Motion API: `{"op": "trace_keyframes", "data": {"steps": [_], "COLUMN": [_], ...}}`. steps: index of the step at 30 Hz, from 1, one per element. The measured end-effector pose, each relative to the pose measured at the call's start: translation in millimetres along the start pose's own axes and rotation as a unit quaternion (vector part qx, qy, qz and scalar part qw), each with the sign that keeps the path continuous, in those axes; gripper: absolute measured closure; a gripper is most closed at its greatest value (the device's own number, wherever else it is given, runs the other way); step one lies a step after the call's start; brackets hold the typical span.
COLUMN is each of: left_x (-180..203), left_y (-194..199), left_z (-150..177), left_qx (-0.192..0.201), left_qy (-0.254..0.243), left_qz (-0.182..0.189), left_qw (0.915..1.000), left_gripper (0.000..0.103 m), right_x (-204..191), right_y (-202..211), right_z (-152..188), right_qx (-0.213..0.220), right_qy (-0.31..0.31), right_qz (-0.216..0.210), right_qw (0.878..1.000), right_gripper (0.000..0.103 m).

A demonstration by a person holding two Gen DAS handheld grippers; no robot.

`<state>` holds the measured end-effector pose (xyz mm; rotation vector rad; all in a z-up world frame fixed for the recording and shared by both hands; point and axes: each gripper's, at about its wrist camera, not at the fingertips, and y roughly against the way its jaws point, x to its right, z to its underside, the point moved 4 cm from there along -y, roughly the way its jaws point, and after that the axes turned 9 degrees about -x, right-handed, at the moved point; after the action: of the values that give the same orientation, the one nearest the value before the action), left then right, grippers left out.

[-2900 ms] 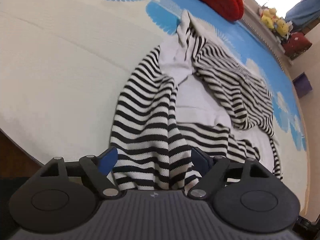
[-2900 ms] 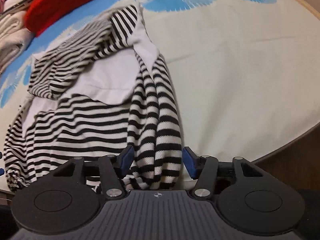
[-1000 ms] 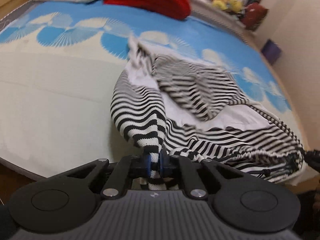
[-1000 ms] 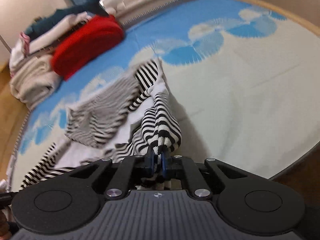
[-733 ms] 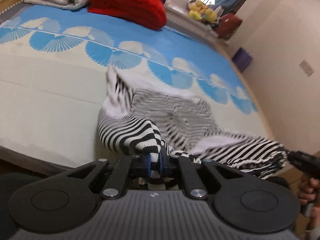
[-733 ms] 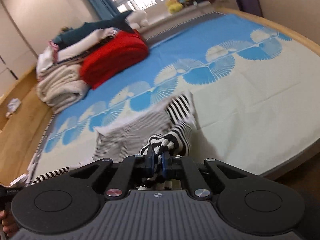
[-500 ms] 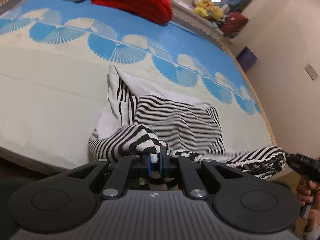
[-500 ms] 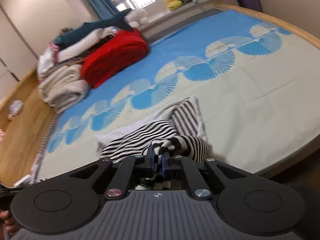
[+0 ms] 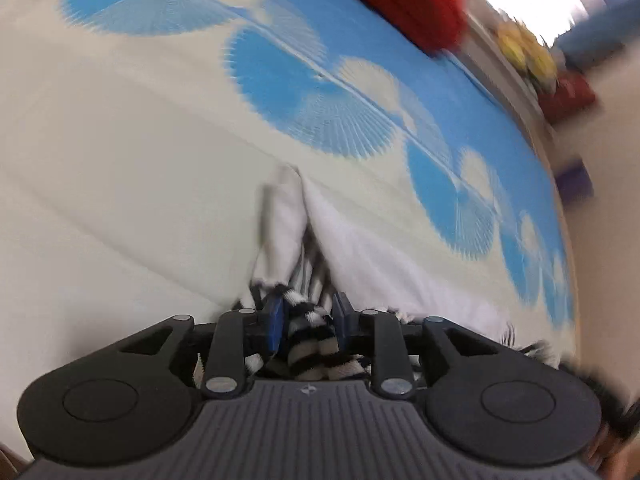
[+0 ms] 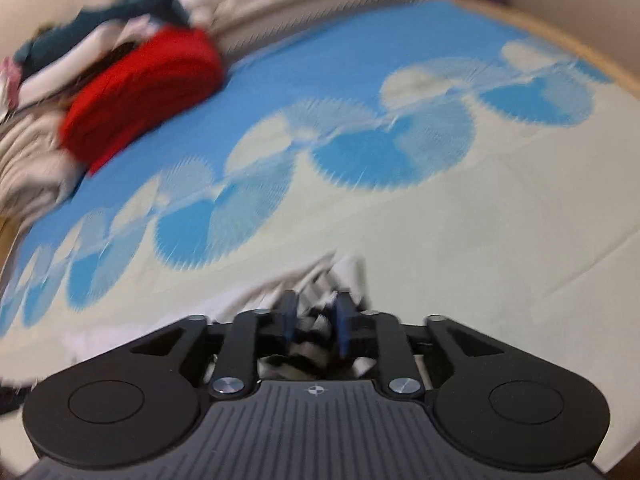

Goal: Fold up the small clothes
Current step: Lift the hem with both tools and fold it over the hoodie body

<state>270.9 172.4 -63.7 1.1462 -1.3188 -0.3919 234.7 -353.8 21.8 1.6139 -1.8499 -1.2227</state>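
Observation:
The black-and-white striped garment (image 9: 360,256) lies folded over on the bed, its white inner side up. A striped edge (image 9: 308,332) sits between the blue pads of my left gripper (image 9: 307,316), whose jaws are opening and stand a little apart. In the right wrist view the same garment (image 10: 256,300) spreads to the left. Its striped edge (image 10: 316,326) lies between the parted pads of my right gripper (image 10: 316,316), which is also opening. Both views are blurred by motion. The rest of the garment is hidden under the gripper bodies.
The bed sheet (image 9: 120,160) is cream with blue fan shapes. A red folded blanket (image 10: 140,92) and stacked linen (image 10: 28,168) lie at the far side. Plush toys (image 9: 528,52) sit on the sill. The wooden bed edge (image 10: 580,52) curves on the right.
Both grippers have swung forward and down over the bed with the striped edge, folding the garment so its white inside shows. The jaws, shut before, now stand parted.

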Motion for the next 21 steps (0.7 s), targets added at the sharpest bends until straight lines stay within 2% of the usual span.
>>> {"op": "trace_keyframes", "data": {"steps": [2,3,5,7,10,12,13,18,21], "left_x": [-1.7,-0.8,-0.7,-0.2,4.1,9.2,12.9,29.3,37.5], "left_y": [15.5,20.8,23.9,19.5,10.3,6.5,3.7,-13.5,-26.5], "left_z": [-3.1,-3.5,-1.3,4.9,15.3,27.1,30.8,41.1,41.7], "left_qx": [0.028,0.035,0.036,0.019,0.003,0.001,0.003,0.015,0.021], "left_qy": [0.013,0.003,-0.029,-0.065,-0.114,-0.140,-0.153,-0.193,-0.209], "left_qz": [0.050,0.055,0.030,-0.007,-0.050,-0.067,-0.073,-0.102,-0.126], "left_qw": [0.9983,0.9979,0.9985,0.9976,0.9922,0.9878,0.9855,0.9757,0.9696], "left_gripper": [0.071,0.068,0.064,0.062,0.054,0.045,0.043,0.041,0.041], "right_x": [7.8,10.2,10.7,9.4,8.2,6.0,3.4,-11.0,-16.5], "right_y": [4.6,10.8,17.8,18.5,9.1,4.0,3.5,5.1,-5.5], "right_z": [-2.5,-3.2,-3.4,0.4,15.0,25.8,29.3,37.0,41.7], "right_qx": [0.006,0.018,0.028,0.024,-0.008,-0.031,-0.032,-0.004,-0.001], "right_qy": [-0.017,-0.017,0.008,0.047,0.104,0.139,0.155,0.212,0.239], "right_qz": [-0.002,-0.014,-0.007,0.001,0.016,0.031,0.038,0.068,0.081], "right_qw": [1.000,1.000,1.000,0.999,0.994,0.989,0.987,0.975,0.968], "right_gripper": [0.072,0.071,0.070,0.069,0.066,0.066,0.066,0.058,0.057]}}
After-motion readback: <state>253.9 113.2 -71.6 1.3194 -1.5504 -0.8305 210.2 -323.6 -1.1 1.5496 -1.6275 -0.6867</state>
